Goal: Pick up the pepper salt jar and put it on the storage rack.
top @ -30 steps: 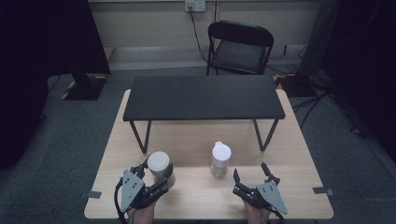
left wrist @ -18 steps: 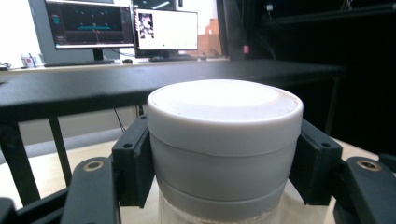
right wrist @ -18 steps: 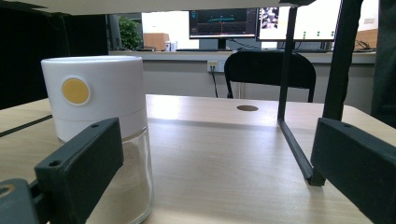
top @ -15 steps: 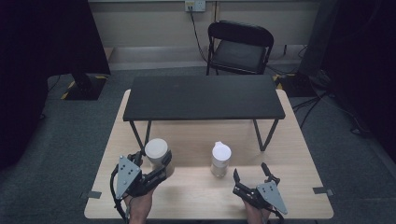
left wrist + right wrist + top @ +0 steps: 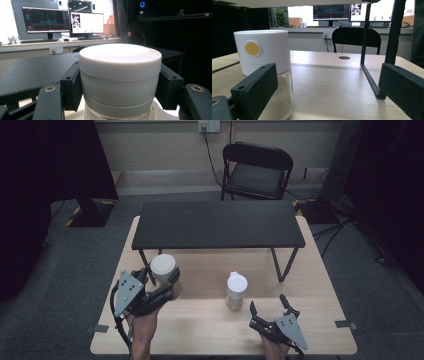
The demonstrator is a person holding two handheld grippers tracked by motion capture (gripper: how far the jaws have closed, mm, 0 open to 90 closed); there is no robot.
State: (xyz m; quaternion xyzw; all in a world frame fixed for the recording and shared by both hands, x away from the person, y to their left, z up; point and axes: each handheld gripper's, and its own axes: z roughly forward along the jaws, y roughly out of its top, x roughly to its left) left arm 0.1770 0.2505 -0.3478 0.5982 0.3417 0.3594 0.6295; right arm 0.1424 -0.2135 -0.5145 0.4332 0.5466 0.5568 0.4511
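At the near left of the wooden table (image 5: 310,270), the left gripper (image 5: 159,289) has its jaws clamped on the white cap of a jar (image 5: 163,268), and compared with a second ago the jar has risen and travelled forward, toward the black shelf (image 5: 217,224) that stands on thin legs across the far half of the table. That lift suggests the carry is underway, probably to set the jar on or under that shelf. In the left gripper view the jar (image 5: 120,75) sits squarely between both pads, cap level, so the hold looks firm. The right gripper (image 5: 270,312) has not moved; it rests at the near right edge with its jaws spread wide and nothing between them. Just ahead of it and slightly left stands a second jar (image 5: 236,290), white-capped with a yellow dot, glass below, powder inside (image 5: 265,75). The shelf's front edge and its left leg (image 5: 144,261) lie right in the carried jar's path and would need clearing. A folding chair (image 5: 257,170) stands beyond the table.
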